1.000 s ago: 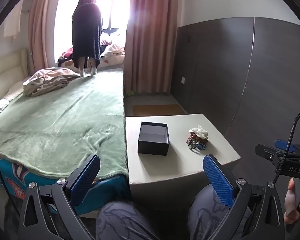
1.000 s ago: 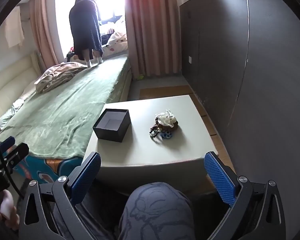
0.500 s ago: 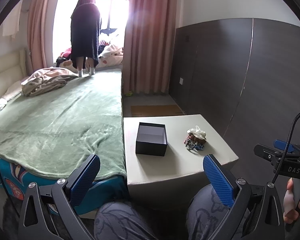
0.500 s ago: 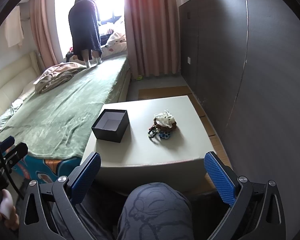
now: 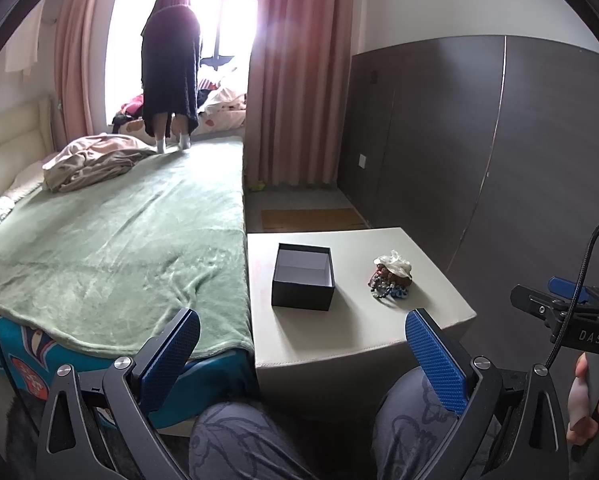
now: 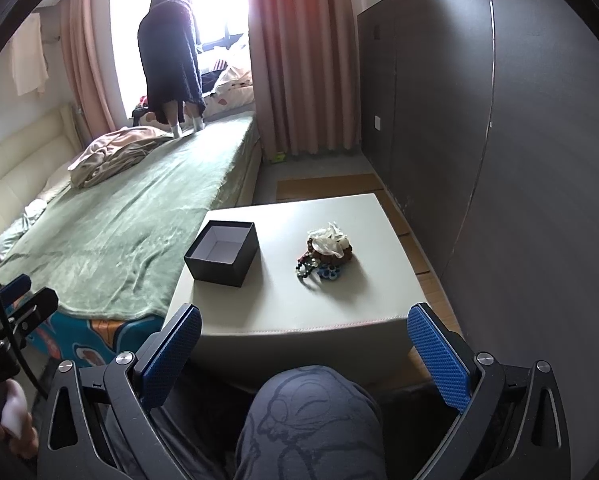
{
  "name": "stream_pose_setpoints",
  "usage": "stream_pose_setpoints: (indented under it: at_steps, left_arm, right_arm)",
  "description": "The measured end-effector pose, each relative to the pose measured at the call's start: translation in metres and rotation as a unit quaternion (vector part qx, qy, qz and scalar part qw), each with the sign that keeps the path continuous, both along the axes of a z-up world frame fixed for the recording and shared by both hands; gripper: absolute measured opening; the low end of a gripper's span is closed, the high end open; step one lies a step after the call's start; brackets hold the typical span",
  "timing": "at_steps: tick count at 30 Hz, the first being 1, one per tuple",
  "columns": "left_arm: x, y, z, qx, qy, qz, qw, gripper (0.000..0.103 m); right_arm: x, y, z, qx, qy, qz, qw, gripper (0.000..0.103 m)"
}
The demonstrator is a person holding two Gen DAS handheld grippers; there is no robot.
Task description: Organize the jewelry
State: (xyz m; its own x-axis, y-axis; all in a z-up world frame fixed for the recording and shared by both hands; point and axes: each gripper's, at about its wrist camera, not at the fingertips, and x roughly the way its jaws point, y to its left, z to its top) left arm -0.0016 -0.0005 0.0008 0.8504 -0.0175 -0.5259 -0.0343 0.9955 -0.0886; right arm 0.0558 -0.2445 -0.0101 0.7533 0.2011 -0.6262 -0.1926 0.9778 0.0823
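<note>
**Both grippers wide open, jewelry not picked up yet**

So you're sitting at the low white table with your knees right under the cameras, patterned grey pants filling the bottom of both views.

Your left gripper is spread wide with nothing between the 2 blue pads. It hangs short of the table's near edge, roughly in line with the box. Your right gripper is the same deal: jaws far apart, empty, held back from the near edge. You can catch the right one off to the side in the left view too, with your hand on its handle.

The box is black outside, pale inside, lid off and nothing in it as far as I can see. It sits on the table's left half, the side next to the bed.

The jewelry is a small heap on the table's right half, well apart from the box. Looks like brown beads with something whitish on top and a few blue and green beads trailing toward you. Too small to tell separate pieces.

Background: green blanket on the bed, pink curtains, dark grey wall panels on the right, and another person in dark clothes standing at the far end of the bed by the window.
</note>
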Motion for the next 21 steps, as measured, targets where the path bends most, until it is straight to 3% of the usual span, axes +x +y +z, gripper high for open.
stream_pose_setpoints:
  at_steps: [21]
  left_arm:
    - [-0.0020,0.0000,0.0021,-0.002,-0.004,-0.001,1.0000,0.102]
  right_arm:
    - [-0.0047,-0.0048,0.0041,0.003,-0.006,-0.003,1.000,0.103]
